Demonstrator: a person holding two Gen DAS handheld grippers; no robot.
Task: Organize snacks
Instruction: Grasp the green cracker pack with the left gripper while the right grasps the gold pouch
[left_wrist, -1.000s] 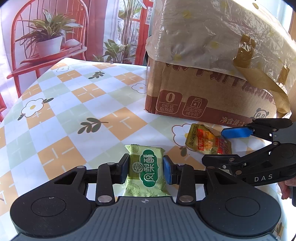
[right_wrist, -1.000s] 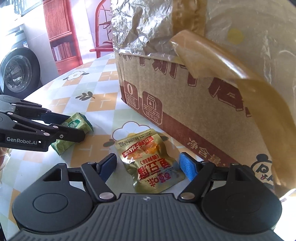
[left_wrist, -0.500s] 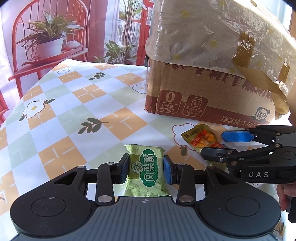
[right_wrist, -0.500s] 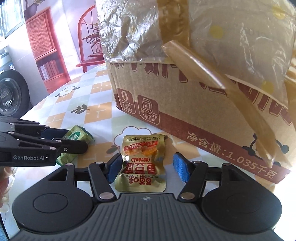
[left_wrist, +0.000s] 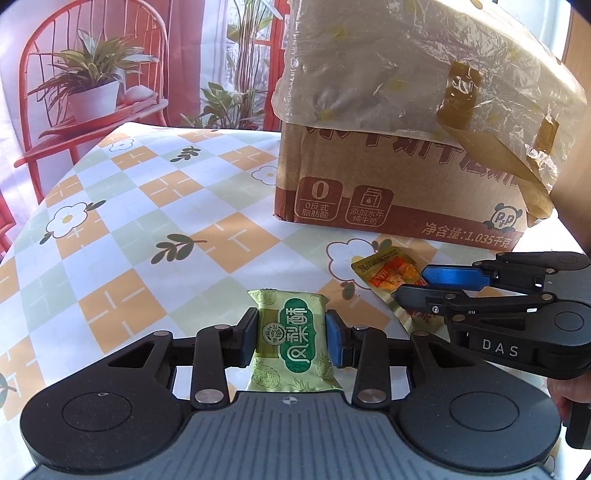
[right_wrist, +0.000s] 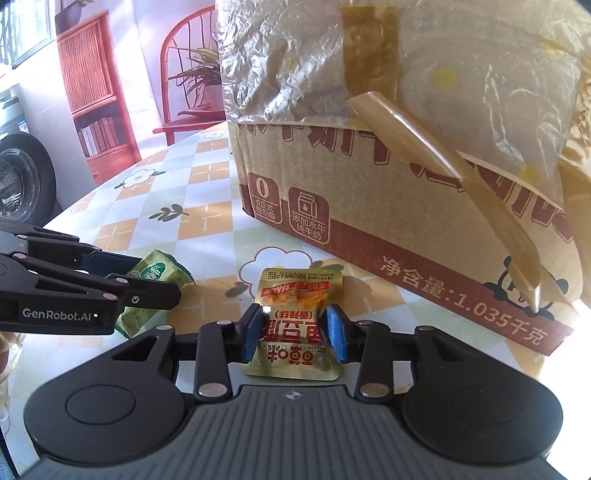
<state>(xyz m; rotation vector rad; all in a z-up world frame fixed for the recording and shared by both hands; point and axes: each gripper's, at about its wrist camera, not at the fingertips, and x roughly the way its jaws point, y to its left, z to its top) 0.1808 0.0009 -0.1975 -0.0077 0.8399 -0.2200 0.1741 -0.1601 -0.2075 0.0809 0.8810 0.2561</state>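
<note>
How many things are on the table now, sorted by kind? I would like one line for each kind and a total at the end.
Green snack packet: 1, between the left gripper pads
Gold snack packet: 1, between the right gripper pads
Cardboard box covered with plastic film: 1
Total: 3

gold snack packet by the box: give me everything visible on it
The gold snack packet is a small flat foil-look pouch, glossy and slightly crinkled, with red characters and an orange food picture, its print upside down in the right wrist view. It lies on the checked tablecloth in front of the cardboard box, apart from it. The right tongs have just been closing and now press their blue pads against its two side edges. The green packet lies apart, to its left.
</note>
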